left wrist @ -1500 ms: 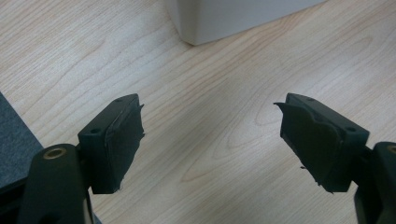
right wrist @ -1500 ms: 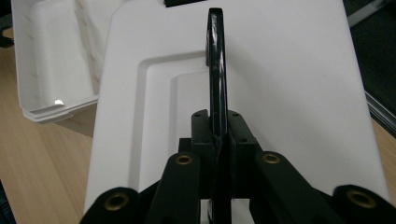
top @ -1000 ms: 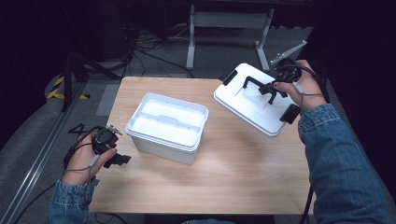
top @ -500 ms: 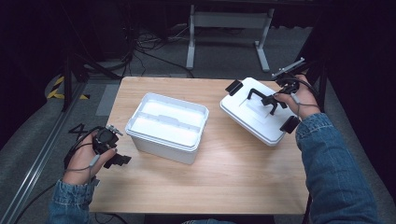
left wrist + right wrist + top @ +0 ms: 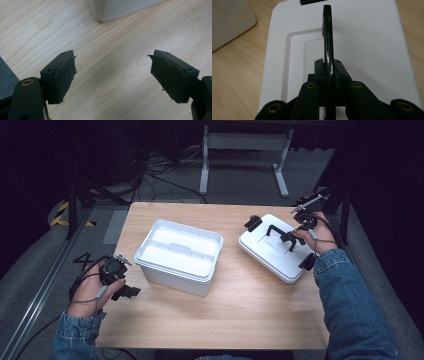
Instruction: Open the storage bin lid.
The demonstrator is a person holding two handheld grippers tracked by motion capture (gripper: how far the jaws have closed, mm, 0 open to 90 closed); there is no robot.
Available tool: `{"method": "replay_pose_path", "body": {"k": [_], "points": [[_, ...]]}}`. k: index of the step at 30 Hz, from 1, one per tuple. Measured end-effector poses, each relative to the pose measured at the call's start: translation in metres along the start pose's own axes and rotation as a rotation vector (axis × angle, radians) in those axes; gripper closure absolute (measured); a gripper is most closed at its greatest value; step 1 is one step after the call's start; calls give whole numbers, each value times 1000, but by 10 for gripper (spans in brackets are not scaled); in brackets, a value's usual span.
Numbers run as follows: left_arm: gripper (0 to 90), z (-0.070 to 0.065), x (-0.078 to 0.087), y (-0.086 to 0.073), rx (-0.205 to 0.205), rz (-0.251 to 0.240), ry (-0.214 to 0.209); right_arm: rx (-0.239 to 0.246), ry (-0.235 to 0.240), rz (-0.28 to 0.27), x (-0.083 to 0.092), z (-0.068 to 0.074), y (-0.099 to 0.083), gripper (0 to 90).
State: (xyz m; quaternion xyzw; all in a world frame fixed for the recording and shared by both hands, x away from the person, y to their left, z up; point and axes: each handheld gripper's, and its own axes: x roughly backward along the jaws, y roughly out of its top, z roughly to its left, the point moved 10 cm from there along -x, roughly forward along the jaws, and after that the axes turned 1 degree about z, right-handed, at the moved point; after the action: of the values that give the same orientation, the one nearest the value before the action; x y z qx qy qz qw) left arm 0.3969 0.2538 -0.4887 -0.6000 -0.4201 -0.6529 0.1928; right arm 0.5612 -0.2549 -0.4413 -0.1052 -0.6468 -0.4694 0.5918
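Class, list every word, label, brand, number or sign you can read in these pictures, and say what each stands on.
None can be read: the white lid, its black handle, the open white box and the wooden table bear no legible writing.
The yellow-black stripes on the floor are a pattern, not text.

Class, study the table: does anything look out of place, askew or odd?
Yes. The white lid is off the open white box and lies skewed near the table's right edge. The right gripper is clamped on the lid's black handle. Nothing looks spilled or damaged.
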Motion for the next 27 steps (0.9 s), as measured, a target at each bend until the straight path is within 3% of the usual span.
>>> {"method": "replay_pose_path", "body": {"k": [11, 27], "points": [[208, 0, -1, -1, -3, 6, -2, -9, 19, 13, -19, -2, -12, 850], [205, -3, -2, -1, -20, 14, -12, -23, 36, 29, -32, -4, -22, 850]]}}
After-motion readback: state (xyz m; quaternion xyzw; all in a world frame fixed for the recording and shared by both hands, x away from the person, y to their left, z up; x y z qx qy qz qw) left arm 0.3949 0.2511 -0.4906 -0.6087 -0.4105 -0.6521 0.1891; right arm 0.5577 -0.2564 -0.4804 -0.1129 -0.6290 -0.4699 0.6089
